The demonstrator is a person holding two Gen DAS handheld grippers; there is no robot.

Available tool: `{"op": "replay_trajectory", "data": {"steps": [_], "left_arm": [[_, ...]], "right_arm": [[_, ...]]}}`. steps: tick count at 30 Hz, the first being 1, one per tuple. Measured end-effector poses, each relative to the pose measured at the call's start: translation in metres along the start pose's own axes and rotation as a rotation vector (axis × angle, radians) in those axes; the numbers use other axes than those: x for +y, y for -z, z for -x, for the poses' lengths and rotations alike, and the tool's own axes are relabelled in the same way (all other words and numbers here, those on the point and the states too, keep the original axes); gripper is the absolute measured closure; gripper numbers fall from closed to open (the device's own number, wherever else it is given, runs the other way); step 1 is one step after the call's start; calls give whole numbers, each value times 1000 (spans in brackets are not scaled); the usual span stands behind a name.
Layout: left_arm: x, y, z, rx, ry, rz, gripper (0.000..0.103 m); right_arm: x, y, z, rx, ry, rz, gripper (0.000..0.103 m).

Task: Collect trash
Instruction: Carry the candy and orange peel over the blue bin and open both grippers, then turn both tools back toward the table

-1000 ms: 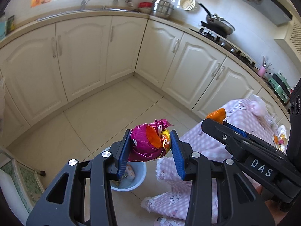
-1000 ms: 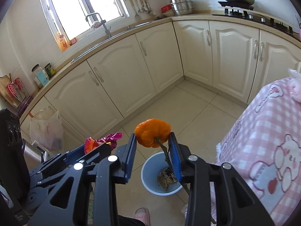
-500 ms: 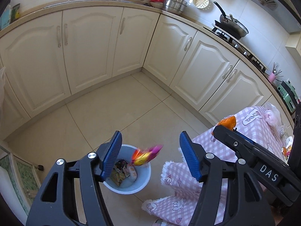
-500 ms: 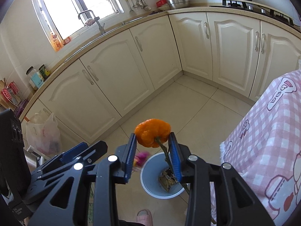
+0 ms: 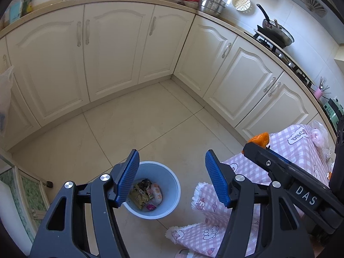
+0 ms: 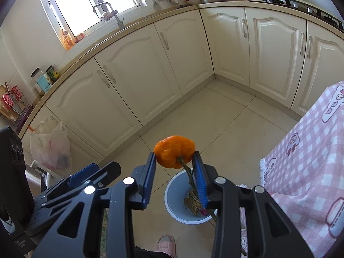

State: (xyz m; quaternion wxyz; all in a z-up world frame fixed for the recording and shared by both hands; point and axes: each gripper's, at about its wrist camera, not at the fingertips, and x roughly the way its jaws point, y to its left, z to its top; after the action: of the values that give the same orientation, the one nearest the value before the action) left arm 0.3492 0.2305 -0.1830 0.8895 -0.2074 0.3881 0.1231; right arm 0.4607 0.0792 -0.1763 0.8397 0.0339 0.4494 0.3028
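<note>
The left claw gapes wide and empty above the bin on the floor beside the table edge. The right claw pinches an orange flower; best centre it over the bin before letting go, minding the trailing stem.

Both wrist views high above floor, angled down, sharing bin, cabinets

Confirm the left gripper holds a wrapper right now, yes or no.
No: the left gripper is open with nothing between its pads, above the blue bin on the floor.
</note>
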Motion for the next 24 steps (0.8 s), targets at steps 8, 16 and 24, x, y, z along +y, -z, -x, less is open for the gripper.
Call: {"op": "replay_trajectory", "data": {"steps": [8, 16, 24], "left_arm": [[14, -5, 11, -24, -22, 30, 42], [-3, -6, 22, -35, 5, 5, 42], [-69, -1, 46, -67, 88, -94, 42]], "right_arm": [[21, -15, -10, -47, -13, 20, 43], [11, -15, 14, -73, -4, 1, 43], [-38, -9, 84, -164, 63, -59, 43]]}}
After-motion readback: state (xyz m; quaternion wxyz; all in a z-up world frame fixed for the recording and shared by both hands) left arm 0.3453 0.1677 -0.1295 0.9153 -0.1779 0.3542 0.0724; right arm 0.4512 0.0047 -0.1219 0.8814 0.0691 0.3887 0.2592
